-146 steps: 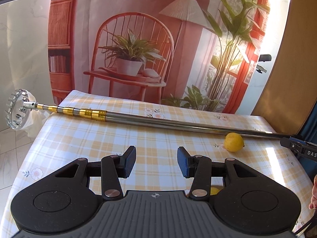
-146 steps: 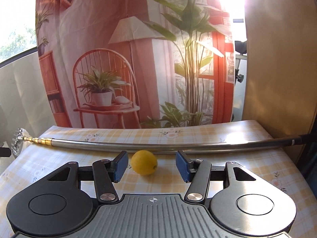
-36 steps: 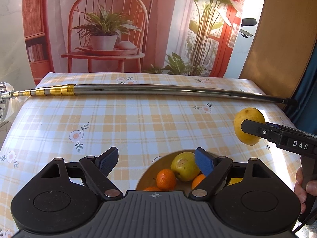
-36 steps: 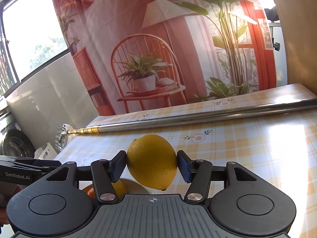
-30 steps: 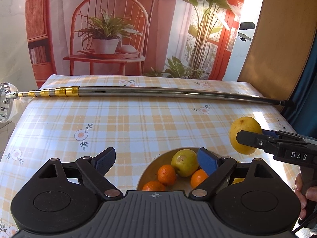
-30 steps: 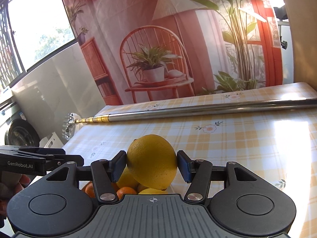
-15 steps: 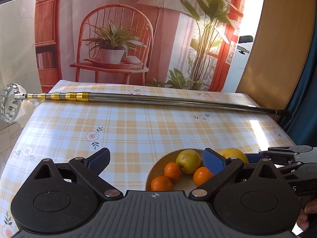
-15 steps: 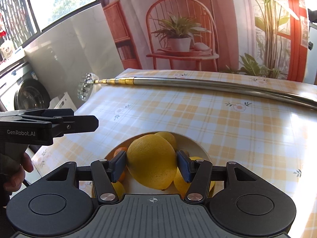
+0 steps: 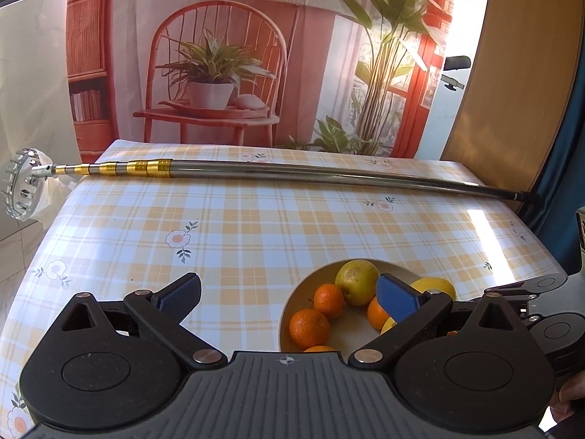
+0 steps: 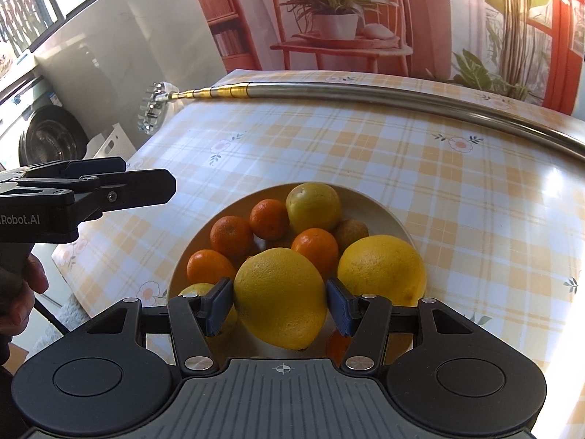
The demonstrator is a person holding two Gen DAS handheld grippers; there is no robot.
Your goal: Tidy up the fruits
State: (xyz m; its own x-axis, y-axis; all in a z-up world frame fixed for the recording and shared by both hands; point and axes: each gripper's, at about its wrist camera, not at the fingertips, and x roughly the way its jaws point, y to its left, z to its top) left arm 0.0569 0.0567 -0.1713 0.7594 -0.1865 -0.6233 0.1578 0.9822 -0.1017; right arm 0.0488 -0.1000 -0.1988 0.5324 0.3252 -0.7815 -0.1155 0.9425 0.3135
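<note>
A cream bowl (image 10: 380, 205) sits on the checked tablecloth and holds several oranges (image 10: 231, 236), a yellow-green fruit (image 10: 313, 206) and a large lemon (image 10: 382, 269). My right gripper (image 10: 279, 305) is shut on another lemon (image 10: 279, 298), which hangs just over the near part of the bowl. In the left wrist view my left gripper (image 9: 289, 294) is open and holds nothing. It hovers at the bowl's (image 9: 314, 274) left side, with its right finger (image 9: 396, 298) over the fruit. The right gripper's body (image 9: 530, 292) shows at the right edge.
A long metal telescopic pole (image 9: 292, 175) with gold segments lies across the far side of the table (image 9: 219, 226); its round head (image 9: 18, 190) juts past the left edge. A hand (image 10: 22, 292) holds the left gripper's (image 10: 109, 190) handle. A washing machine (image 10: 47, 142) stands at the left.
My right gripper has carried the lemon from the far right of the table to just above the bowl, tilting downward. The left gripper has stayed open and drifted left of the bowl.
</note>
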